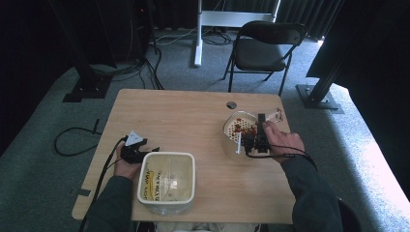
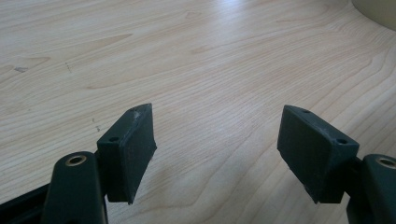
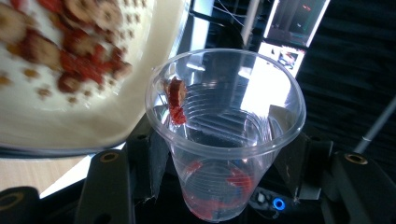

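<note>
In the right tongs point(image 3: 224, 172), clamped: a clear ribbed cup point(image 3: 224, 140), red-smeared; left tongs point(image 2: 219, 154) apart.

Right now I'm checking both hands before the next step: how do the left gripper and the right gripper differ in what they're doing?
The left gripper is open with only bare wooden table between its jaws; the right gripper is shut on a clear plastic cup. The left gripper sits beside the square white tub; the right gripper holds its cup against the round white strainer bowl of red dried fruit. Both have black jaws.
</note>
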`<action>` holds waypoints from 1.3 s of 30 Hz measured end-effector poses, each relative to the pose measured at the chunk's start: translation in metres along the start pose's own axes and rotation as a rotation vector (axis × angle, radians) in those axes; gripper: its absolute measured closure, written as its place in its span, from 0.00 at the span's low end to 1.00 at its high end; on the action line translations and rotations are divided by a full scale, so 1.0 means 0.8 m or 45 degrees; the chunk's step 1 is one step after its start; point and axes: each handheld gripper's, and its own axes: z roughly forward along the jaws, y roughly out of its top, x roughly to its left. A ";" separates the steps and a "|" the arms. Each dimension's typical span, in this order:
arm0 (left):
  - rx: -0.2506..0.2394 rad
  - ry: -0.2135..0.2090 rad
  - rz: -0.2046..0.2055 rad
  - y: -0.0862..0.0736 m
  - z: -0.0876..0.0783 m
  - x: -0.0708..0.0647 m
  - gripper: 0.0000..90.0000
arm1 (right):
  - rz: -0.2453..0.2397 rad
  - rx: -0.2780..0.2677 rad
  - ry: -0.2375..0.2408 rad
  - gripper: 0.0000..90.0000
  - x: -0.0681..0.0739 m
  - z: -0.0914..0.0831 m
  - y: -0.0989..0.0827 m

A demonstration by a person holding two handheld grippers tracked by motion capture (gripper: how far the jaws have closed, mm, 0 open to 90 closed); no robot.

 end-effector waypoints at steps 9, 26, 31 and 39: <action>-0.001 -0.001 -0.001 0.000 0.000 0.000 0.31 | 0.270 -0.026 0.063 0.45 -0.005 -0.001 -0.022; 0.002 0.001 0.002 0.000 0.001 -0.001 0.31 | 1.153 -0.196 0.311 0.45 -0.011 -0.019 -0.093; 0.003 0.001 0.003 0.000 0.001 -0.001 0.31 | 1.379 -0.279 0.418 0.45 -0.010 -0.020 -0.109; 0.003 0.001 0.003 0.000 0.001 -0.001 0.31 | 1.630 -0.454 0.586 0.45 -0.016 -0.024 -0.134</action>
